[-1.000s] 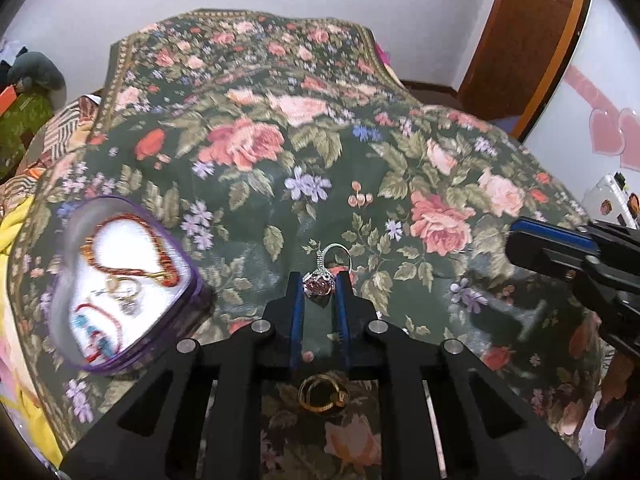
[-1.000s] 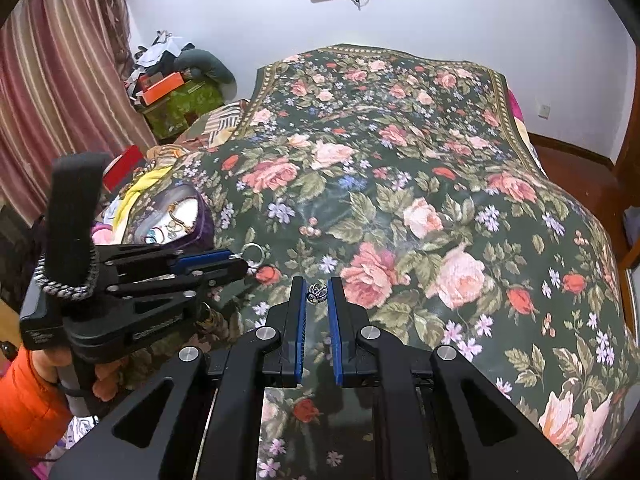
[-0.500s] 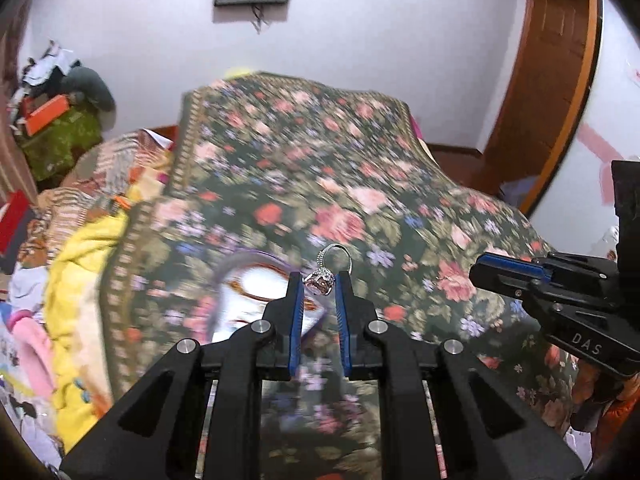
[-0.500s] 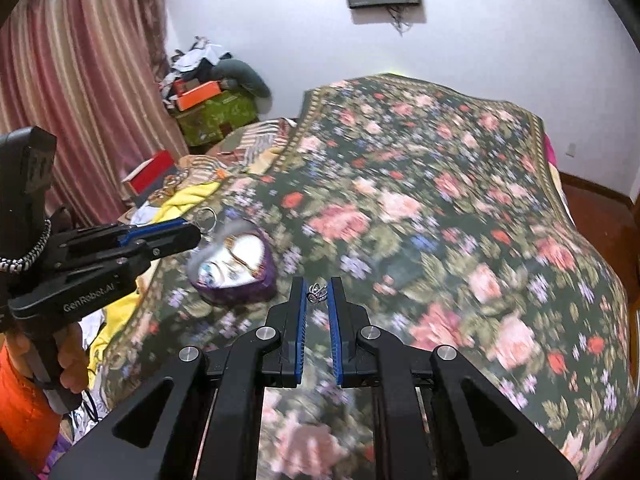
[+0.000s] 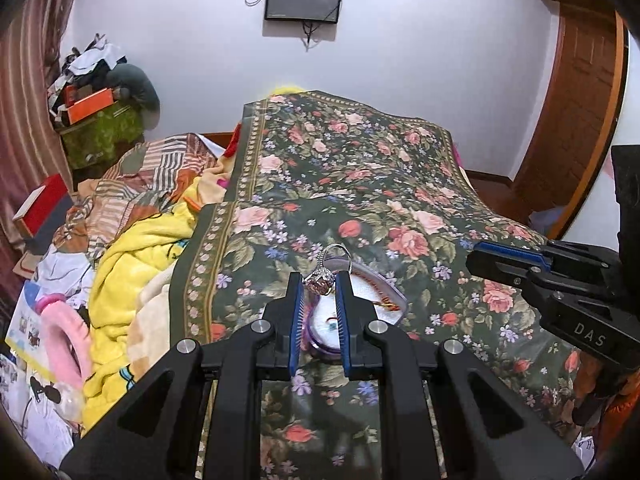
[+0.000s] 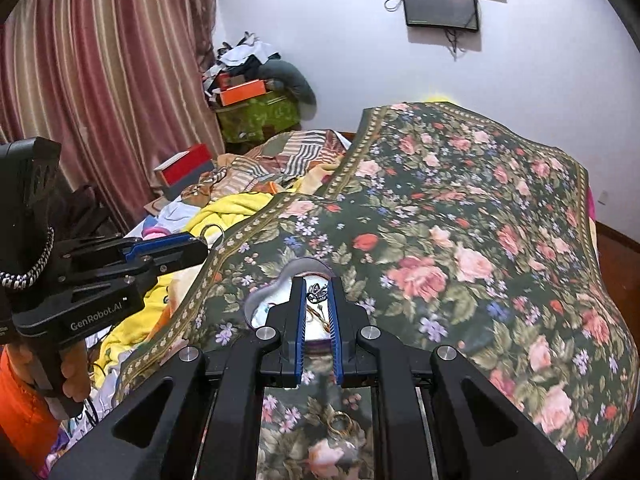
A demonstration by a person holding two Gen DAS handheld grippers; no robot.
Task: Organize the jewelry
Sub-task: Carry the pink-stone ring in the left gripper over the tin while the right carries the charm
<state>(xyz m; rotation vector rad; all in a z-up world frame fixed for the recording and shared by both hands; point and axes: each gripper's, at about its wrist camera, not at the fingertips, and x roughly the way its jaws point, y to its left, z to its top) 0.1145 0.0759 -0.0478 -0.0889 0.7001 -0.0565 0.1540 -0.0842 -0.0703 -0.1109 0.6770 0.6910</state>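
Observation:
My left gripper [image 5: 319, 280] is shut on a silver ring with a reddish stone [image 5: 320, 280], its band standing up above the tips. It hovers over a purple heart-shaped jewelry box [image 5: 384, 300] with a white lining and a red-gold chain inside. My right gripper [image 6: 317, 293] is shut on a small dark silver butterfly-like piece [image 6: 317, 293], above the same box [image 6: 268, 292]. A gold ring [image 6: 340, 424] lies on the floral bedspread [image 6: 460, 240] between my right gripper's arms. The left gripper also shows in the right wrist view [image 6: 200, 242], holding its ring.
The bedspread [image 5: 360, 184] covers the bed. Yellow and striped blankets [image 5: 136, 248], a pink ring-shaped item [image 5: 64, 328] and clutter lie left of it. Curtains [image 6: 100, 80], stacked boxes [image 6: 248, 96], a wall screen [image 5: 304, 0] and a wooden door [image 5: 576, 120] surround the bed.
Both grippers have lifted and tilted up, keeping hold of their pieces. The heart box now sits right under both sets of tips; the views have swung left toward the bed's edge.

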